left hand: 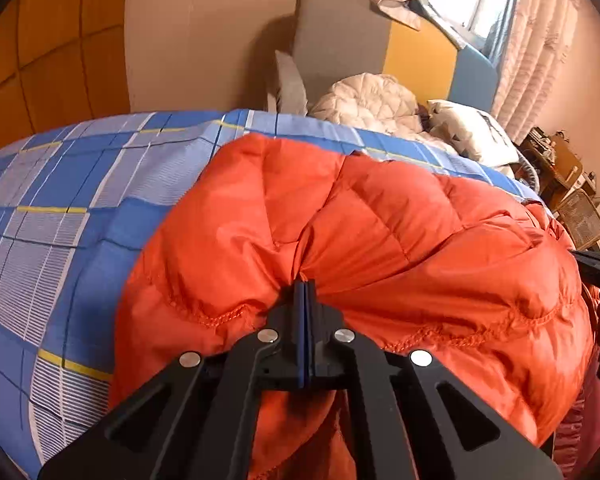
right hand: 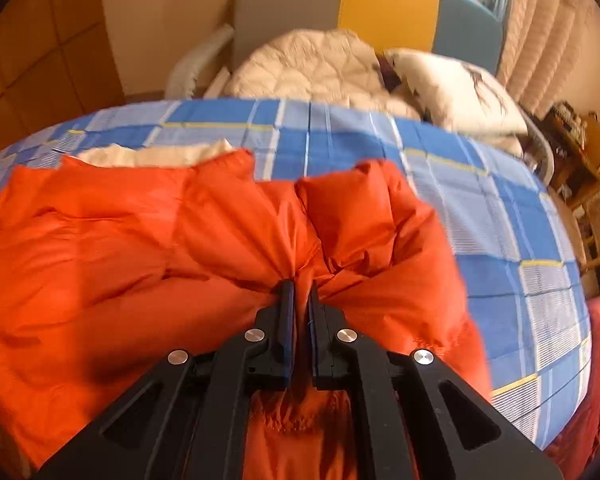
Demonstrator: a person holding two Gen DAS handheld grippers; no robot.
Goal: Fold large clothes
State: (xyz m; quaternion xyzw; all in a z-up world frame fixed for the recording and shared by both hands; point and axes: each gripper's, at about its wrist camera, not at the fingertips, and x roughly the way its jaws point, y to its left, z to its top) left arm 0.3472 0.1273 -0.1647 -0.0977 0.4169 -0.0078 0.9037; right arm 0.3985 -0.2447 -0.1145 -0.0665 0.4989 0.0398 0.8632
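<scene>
Puffy orange down jacket, bunched up on the bed

The orange quilted jacket (left hand: 380, 232) is a shiny, padded thing with stitched baffles and a gathered, ruffly seam along its near edge. It lies spread over a blue plaid bedsheet (left hand: 60, 184), puckered into tight folds at two spots on that near edge, and some cream lining (right hand: 152, 156) peeks out at its far side.

Blue-checked bed (right hand: 500, 216) under orange down jacket (right hand: 100, 248), cream quilt (right hand: 312, 68), pillow (right hand: 452, 92).
</scene>
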